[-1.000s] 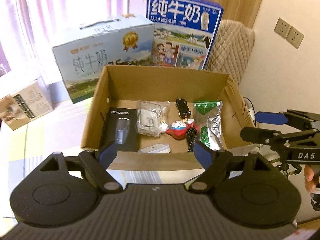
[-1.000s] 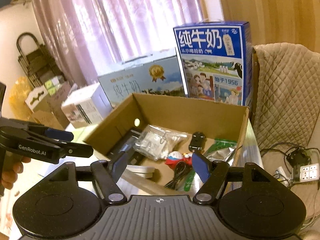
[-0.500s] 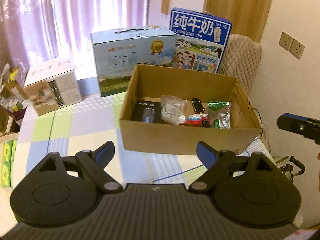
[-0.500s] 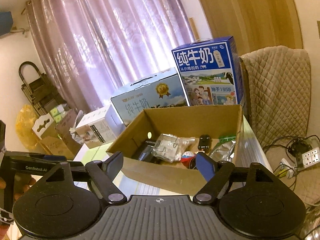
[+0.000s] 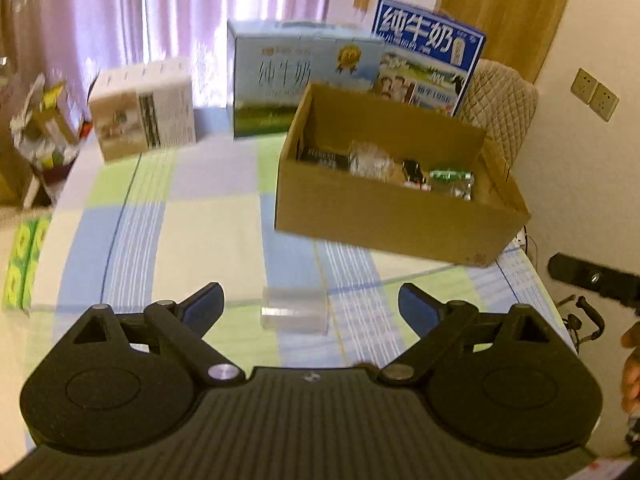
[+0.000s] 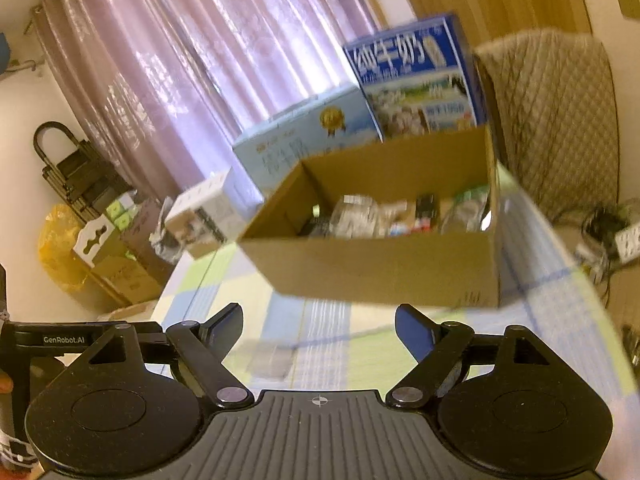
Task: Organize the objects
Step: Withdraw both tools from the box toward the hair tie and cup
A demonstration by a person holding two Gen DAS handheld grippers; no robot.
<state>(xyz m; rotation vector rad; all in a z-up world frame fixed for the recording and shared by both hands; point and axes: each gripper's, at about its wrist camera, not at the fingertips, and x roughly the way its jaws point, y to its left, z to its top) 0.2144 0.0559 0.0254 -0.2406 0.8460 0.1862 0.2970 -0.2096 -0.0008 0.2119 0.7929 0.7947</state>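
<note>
Both claws opening, nothing between them.
My left claw (image 5: 311,306) hangs over a clear plastic case (image 5: 293,310) lying at its six o'clock; cardboard box (image 5: 394,216) at one. Right claw (image 6: 319,326) empty.

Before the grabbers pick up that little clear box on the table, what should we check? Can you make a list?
1. Left gripper wide enough: ok, jaws opening, nothing held.
2. Right gripper free: ok, jaws opening, nothing between them.
3. Clear box lined up: ok, it lies on the table ahead of the left gripper.
4. Cardboard box has room: cannot tell, blurred.
5. Picture sharp enough: not ok, right view is smeared.
</note>
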